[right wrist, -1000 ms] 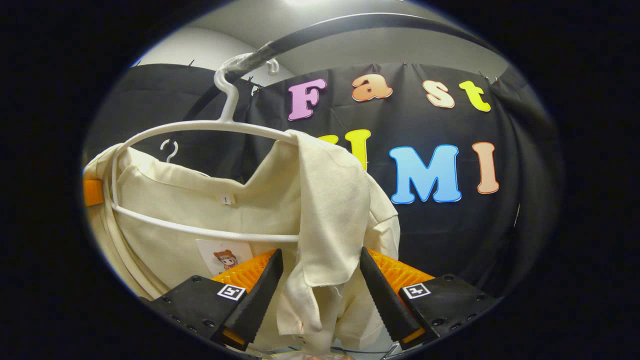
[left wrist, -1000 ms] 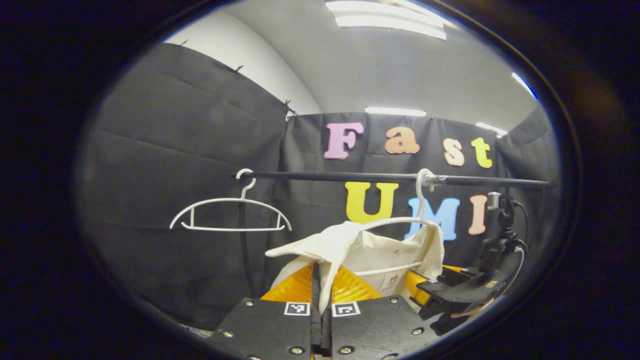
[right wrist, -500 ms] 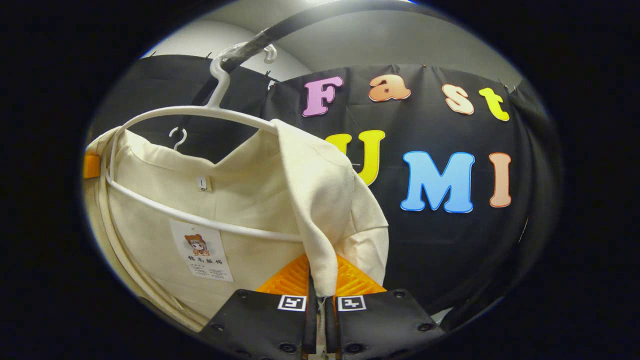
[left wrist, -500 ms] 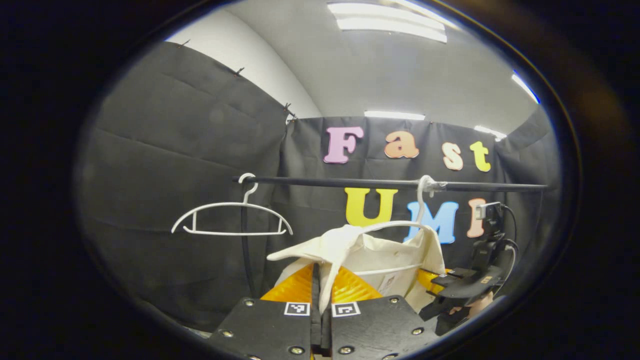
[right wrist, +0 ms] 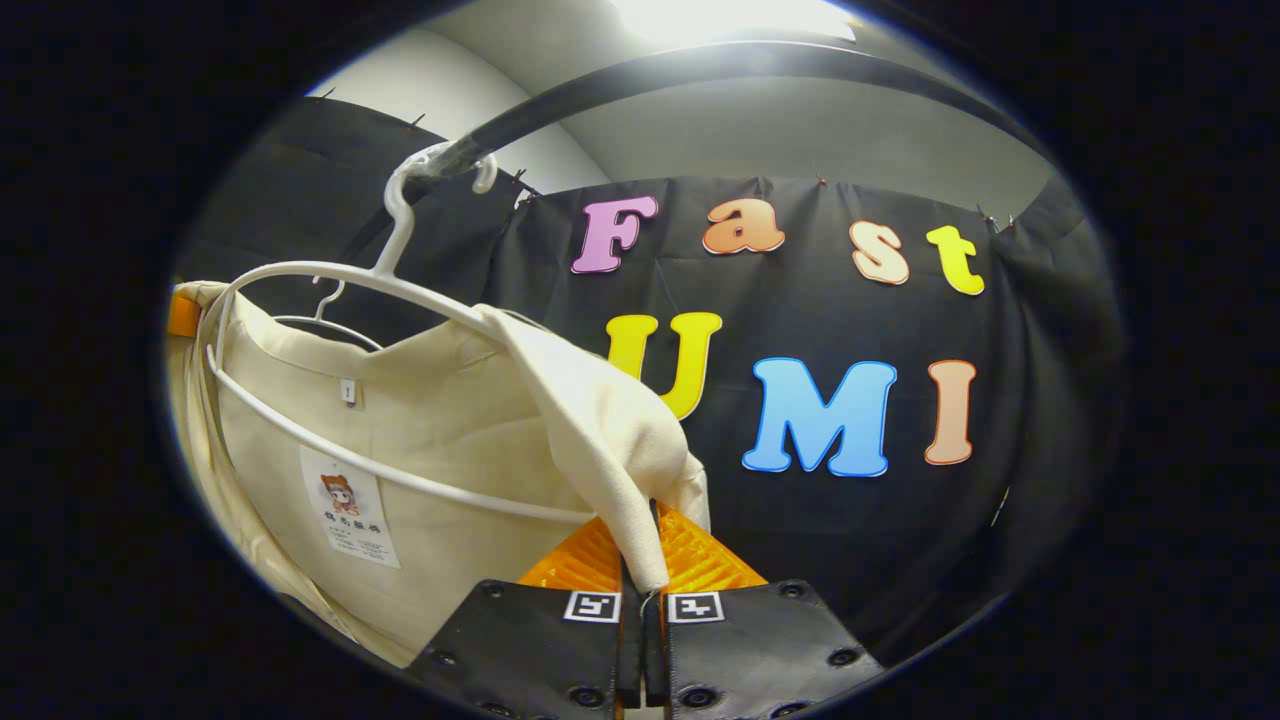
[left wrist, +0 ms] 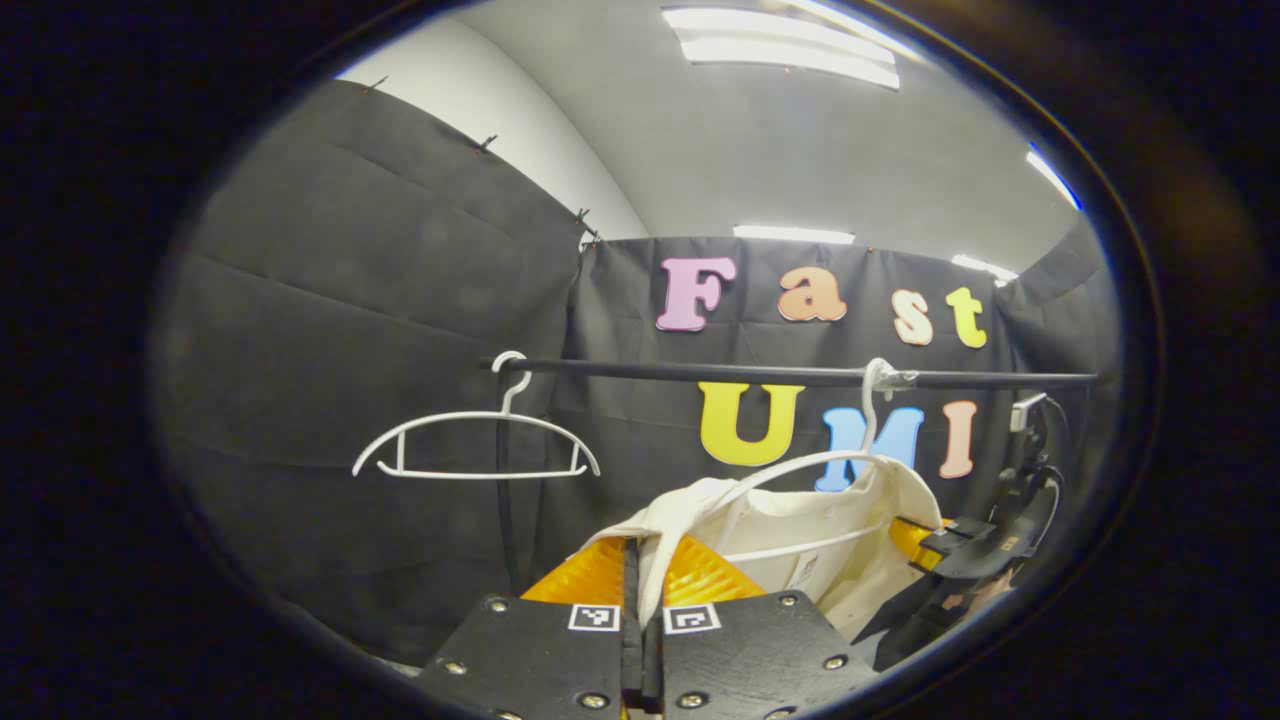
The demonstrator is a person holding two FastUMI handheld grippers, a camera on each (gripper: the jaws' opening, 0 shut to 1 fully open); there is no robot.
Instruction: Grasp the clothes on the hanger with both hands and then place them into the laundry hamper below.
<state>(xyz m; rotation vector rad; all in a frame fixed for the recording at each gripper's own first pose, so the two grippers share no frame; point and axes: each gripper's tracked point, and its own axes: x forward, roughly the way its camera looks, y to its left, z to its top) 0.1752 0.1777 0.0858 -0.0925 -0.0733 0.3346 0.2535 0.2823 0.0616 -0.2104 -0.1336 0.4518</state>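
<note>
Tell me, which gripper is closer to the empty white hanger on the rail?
Left. The left gripper, clamped on the cream shirt, sits on the side toward the empty hanger. The right gripper holds the shirt's far side, farther along the rail.

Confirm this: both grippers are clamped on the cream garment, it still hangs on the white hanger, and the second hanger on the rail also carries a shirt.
Not quite. In the left gripper view the second hanger on the rail is bare. The rest stands: left gripper and right gripper have jaws closed on the cream garment, which still hangs on its white hanger.
</note>
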